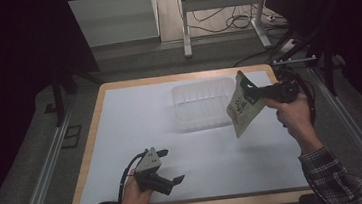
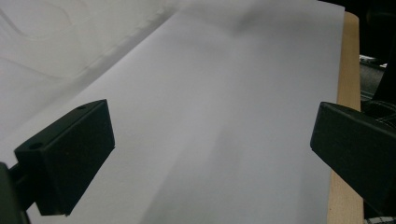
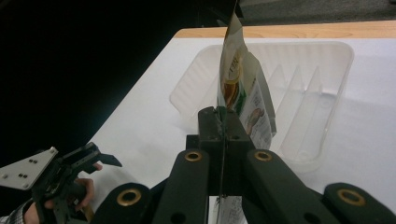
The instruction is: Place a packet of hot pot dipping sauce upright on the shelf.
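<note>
High view: pouch (image 1: 243,107) between right hand-held gripper (image 1: 248,93) jaws

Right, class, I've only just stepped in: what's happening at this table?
A person works with two hand-held tongs. The right tongs are shut on a printed pouch, held in the air beside a clear plastic tray on the white-covered table. The left tongs are open, holding nothing, low near the table's front edge.
</note>
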Demonstrator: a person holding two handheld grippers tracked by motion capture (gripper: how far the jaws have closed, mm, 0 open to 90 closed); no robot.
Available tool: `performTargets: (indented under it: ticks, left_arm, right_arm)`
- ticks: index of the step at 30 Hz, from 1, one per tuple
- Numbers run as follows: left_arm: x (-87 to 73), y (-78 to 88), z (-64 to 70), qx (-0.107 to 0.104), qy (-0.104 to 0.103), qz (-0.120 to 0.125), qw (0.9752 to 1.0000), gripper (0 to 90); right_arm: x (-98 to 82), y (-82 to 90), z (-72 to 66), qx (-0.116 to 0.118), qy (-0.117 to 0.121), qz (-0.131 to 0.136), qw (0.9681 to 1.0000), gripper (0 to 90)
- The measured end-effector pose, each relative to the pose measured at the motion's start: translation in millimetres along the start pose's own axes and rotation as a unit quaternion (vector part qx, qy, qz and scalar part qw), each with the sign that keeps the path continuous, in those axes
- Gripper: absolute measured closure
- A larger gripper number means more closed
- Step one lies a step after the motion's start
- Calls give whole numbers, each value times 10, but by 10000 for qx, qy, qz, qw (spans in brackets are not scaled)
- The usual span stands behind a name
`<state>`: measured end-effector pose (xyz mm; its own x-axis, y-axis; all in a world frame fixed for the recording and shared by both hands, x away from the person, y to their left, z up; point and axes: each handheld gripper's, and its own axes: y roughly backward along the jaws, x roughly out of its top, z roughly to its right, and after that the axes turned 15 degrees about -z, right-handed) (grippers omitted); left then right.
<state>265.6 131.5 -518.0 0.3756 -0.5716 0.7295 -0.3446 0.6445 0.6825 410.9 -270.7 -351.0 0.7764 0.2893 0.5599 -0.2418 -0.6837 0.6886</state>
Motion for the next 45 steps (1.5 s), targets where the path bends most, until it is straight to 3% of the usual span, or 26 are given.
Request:
performTargets:
  ticks: [11,27,45]
  left_arm:
    - [12,17,25,186,-173,12,9997,0]
    - [13,29,22,156,-122,45,9998,0]
    - [18,13,41,265,-218,-53,9994,0]
  right_arm:
    - [160,-96,70,-53,-102,-13,9999,891]
    - [374,-253,168,-201,-158,-58,9997,891]
    - [607,-388,298,-247,-260,143,9993,891]
